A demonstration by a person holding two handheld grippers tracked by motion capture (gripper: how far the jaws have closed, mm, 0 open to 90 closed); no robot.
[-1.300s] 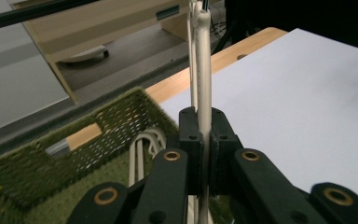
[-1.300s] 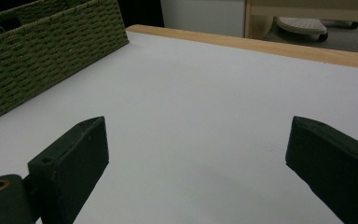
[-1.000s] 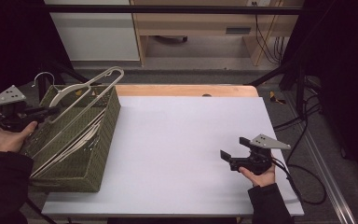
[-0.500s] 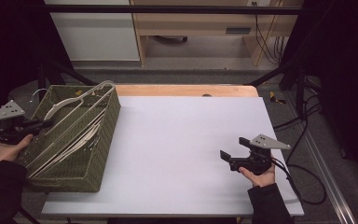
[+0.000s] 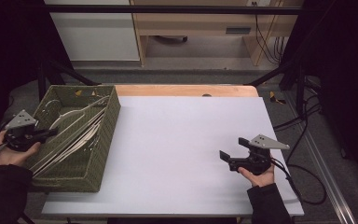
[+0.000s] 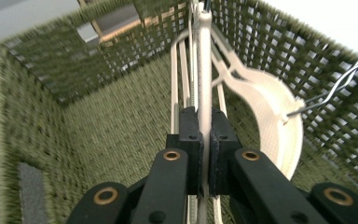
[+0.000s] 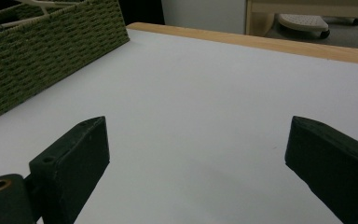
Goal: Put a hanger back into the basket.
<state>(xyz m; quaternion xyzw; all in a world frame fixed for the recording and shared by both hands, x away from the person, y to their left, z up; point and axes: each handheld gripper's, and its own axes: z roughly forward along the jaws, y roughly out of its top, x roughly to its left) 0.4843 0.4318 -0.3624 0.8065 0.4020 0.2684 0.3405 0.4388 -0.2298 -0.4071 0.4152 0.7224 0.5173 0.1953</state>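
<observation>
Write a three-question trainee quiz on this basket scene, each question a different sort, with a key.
1. True or false: the left gripper is shut on a cream clothes hanger.
2. Where do the hangers lie? A) on the white table top B) in the green woven basket C) on the floor
3. Fill in: the right gripper has its jaws ____ above the white table top.

Key: 1 true; 2 B; 3 open
</observation>
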